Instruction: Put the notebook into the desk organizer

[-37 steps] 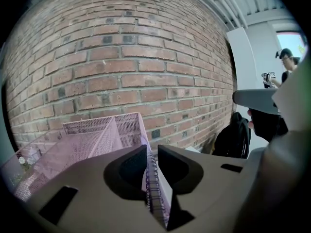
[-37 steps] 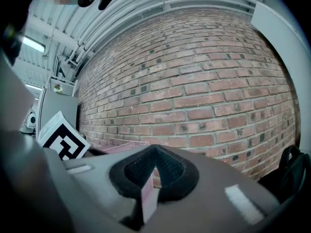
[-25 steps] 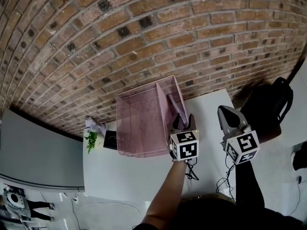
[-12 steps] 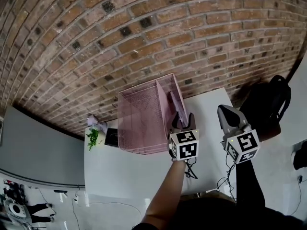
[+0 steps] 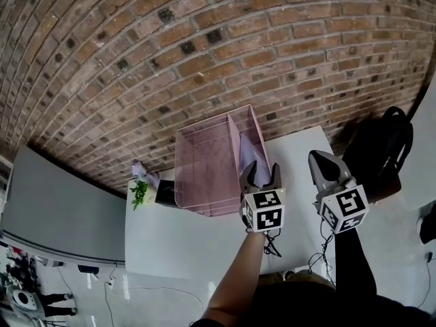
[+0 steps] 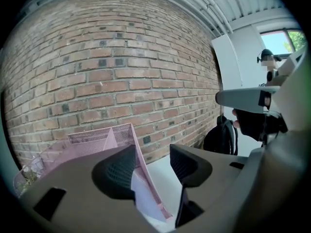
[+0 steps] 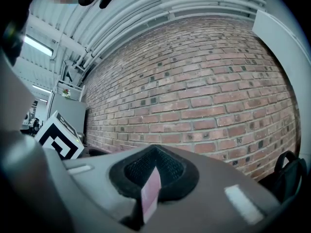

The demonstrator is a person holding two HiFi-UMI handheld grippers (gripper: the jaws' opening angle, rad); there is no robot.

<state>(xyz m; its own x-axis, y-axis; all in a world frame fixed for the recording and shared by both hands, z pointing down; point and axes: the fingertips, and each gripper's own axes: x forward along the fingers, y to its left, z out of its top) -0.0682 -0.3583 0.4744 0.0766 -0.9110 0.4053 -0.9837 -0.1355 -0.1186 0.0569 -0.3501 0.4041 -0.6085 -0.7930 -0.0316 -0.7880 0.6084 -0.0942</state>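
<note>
The pink mesh desk organizer stands on the white table against the brick wall. A lavender notebook leans upright in its narrow right compartment. My left gripper hovers at the organizer's near right corner; its jaws have just been opening and now stand wide, gripping nothing. In the left gripper view the notebook and the organizer show beyond the gap of the left gripper, clear of both pads. My right gripper hangs to the right over the table, shut. At the right gripper a thin pinkish strip shows at the pads' seam.
A small green plant and a black object sit left of the organizer. Black cables lie on the white table near its front edge. A black backpack rests beyond the table's right side.
The left gripper's jaws have spread wider and it has drawn back a little from the notebook, which stays in the organizer. The right gripper has kept its shape.
</note>
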